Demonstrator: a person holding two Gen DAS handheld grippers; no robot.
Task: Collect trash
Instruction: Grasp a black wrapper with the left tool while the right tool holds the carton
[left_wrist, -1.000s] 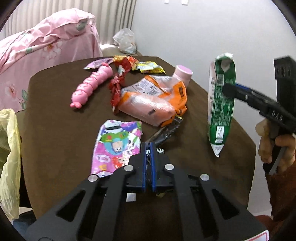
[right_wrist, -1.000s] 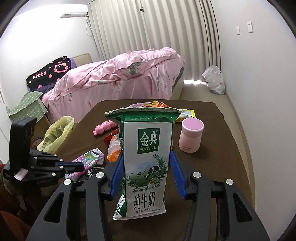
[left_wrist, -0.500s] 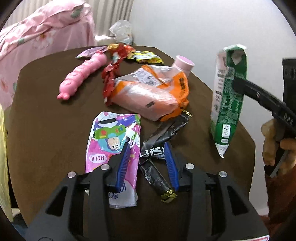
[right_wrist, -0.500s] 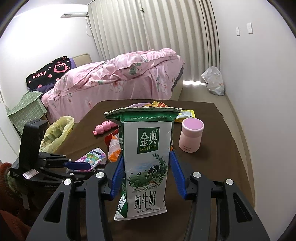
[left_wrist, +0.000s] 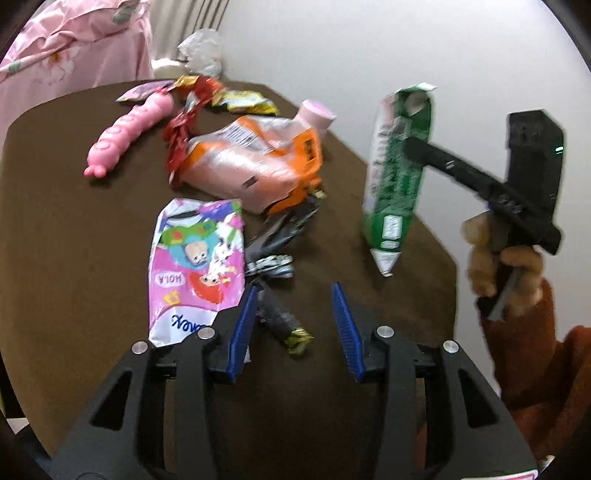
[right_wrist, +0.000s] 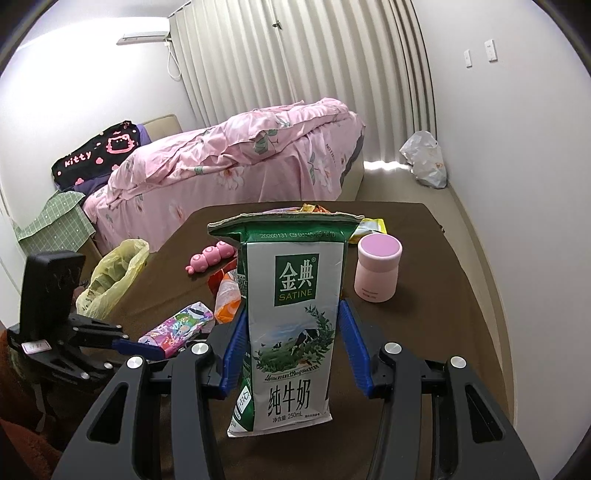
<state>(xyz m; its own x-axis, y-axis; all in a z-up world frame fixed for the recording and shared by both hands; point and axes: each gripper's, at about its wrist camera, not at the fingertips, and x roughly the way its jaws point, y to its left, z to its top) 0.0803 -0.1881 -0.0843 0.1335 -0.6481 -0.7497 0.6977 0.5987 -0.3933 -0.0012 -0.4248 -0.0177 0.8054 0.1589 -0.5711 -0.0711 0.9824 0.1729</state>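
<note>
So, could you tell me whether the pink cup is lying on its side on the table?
No, the pink cup stands upright on the brown table, beside the milk carton held in the right gripper.

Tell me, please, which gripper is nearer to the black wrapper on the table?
Left. The left gripper hovers right over the black wrapper, jaws opening with the wrapper's near end between them. The right gripper is off to the side, raised, shut on the milk carton.
</note>
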